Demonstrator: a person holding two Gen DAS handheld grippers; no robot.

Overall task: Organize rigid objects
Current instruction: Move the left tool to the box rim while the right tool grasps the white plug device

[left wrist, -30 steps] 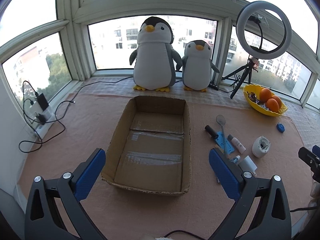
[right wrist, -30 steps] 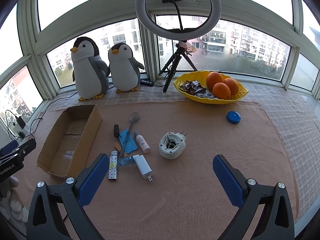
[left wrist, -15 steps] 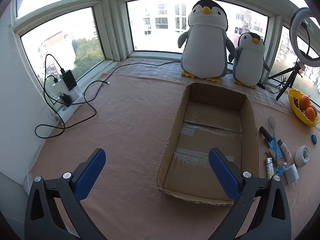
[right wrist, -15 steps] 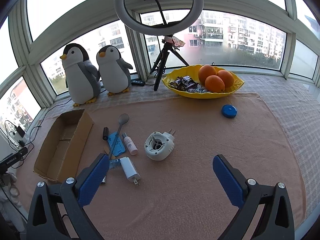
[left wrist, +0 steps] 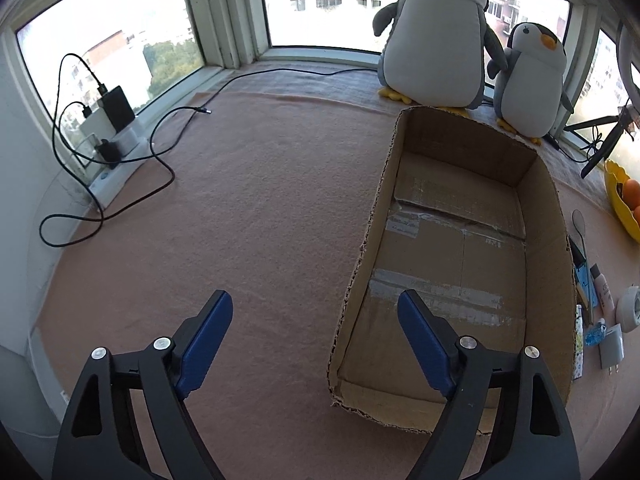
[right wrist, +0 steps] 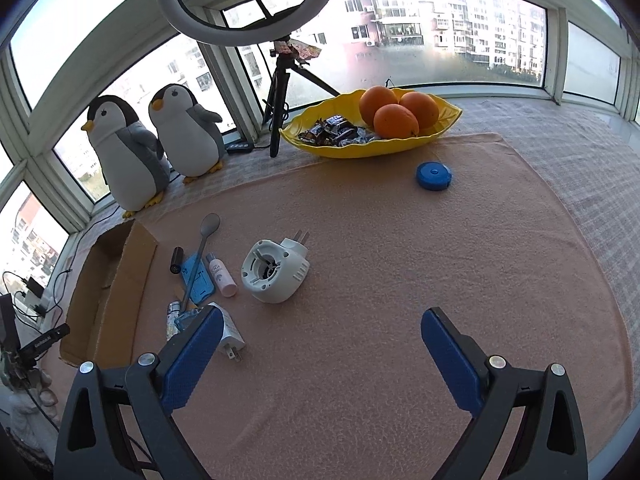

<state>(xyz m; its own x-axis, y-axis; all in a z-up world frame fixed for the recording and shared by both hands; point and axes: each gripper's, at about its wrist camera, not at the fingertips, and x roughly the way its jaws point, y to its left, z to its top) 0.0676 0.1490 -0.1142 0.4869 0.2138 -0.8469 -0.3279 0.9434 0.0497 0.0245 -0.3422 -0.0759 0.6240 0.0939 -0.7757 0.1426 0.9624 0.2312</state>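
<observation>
An empty open cardboard box [left wrist: 540, 240] lies on the pink cloth; it also shows in the right wrist view [right wrist: 132, 280]. Right of it lie small objects: a white round plug device [right wrist: 276, 272], a white charger [right wrist: 230, 334], a pink-capped bottle [right wrist: 220, 274], a spoon [right wrist: 202, 250], a blue card [right wrist: 196, 278], a black cylinder [right wrist: 177, 260] and a blue round tape measure [right wrist: 434, 176]. My left gripper [left wrist: 316, 324] is open and empty, its right finger over the box's near left corner. My right gripper [right wrist: 320, 332] is open and empty, near the plug device.
Two plush penguins [right wrist: 160, 140] stand at the window. A yellow bowl [right wrist: 440, 128] holds oranges and sweets. A ring light on a tripod [right wrist: 276, 80] stands behind it. A power strip with cables [left wrist: 108, 132] lies at the far left.
The left gripper has swung left and lower, so the box now sits to its right. The right gripper has moved forward and closer to the small objects.
</observation>
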